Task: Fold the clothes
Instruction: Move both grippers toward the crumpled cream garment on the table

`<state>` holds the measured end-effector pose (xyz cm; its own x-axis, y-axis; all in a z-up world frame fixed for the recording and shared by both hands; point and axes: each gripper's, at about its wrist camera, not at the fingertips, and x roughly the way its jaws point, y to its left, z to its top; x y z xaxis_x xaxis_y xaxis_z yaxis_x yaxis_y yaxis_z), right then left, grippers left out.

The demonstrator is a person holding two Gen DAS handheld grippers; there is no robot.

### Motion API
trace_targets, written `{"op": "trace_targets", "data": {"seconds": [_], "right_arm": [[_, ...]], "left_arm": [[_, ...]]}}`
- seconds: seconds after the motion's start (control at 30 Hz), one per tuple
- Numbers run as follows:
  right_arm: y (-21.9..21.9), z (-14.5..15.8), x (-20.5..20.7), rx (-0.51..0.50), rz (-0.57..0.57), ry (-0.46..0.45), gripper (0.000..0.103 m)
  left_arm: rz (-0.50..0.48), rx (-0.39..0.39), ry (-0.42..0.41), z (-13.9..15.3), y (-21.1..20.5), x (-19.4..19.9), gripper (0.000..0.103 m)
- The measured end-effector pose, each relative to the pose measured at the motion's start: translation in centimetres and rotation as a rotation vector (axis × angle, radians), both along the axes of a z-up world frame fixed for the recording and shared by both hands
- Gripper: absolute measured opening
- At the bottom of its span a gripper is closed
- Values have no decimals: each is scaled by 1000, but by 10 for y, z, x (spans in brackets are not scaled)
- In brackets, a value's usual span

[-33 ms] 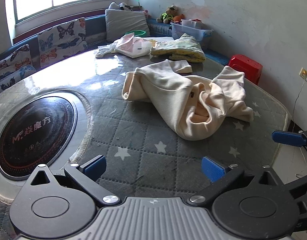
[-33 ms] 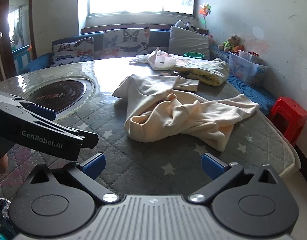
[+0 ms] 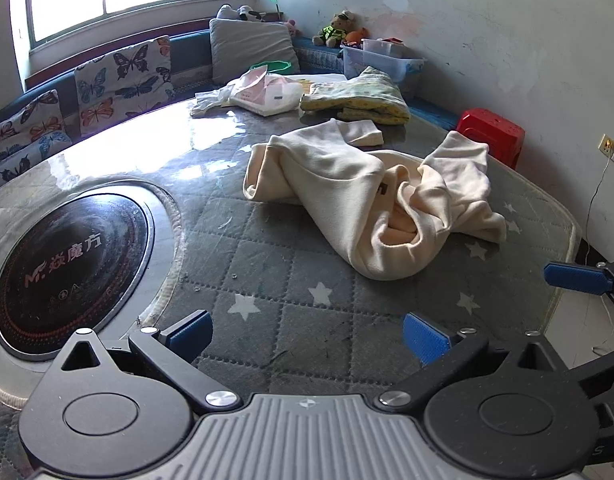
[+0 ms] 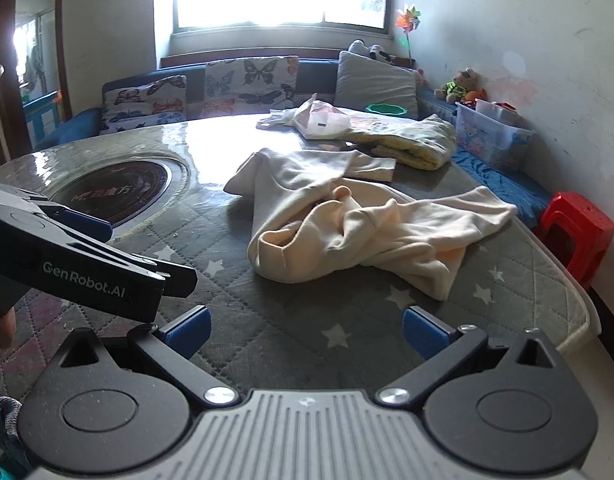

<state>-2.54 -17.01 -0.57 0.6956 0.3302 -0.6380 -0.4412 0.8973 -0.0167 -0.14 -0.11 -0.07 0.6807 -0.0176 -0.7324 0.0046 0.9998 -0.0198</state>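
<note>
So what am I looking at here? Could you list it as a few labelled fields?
surface: quilted star mat over a round table
to fold: cream garment, crumpled, untouched
already folded: yellow-green cloth at the far side
left gripper: open, empty, short of the garment
right gripper: open, empty
inset: black cooktop

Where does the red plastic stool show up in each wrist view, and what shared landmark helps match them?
Left wrist: red stool at upper right, beyond the table's far edge, by the wall.
Right wrist: red stool at the right edge, mid-height, beside the table.
Shared landmark: the crumpled cream garment lies just left of it in both.
</note>
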Motion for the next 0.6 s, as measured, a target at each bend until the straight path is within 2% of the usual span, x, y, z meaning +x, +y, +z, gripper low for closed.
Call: {"op": "trace_targets", "data": {"seconds": [0.37,0.6], "right_arm": [[-4,-1,-9,7,-21,1,103],[-6,-3,-12,5,-37,10,103]], "left_arm": [[-21,17,-11,0,-11,-10,103],[-19,24,16,1,-14,-2,103]]}}
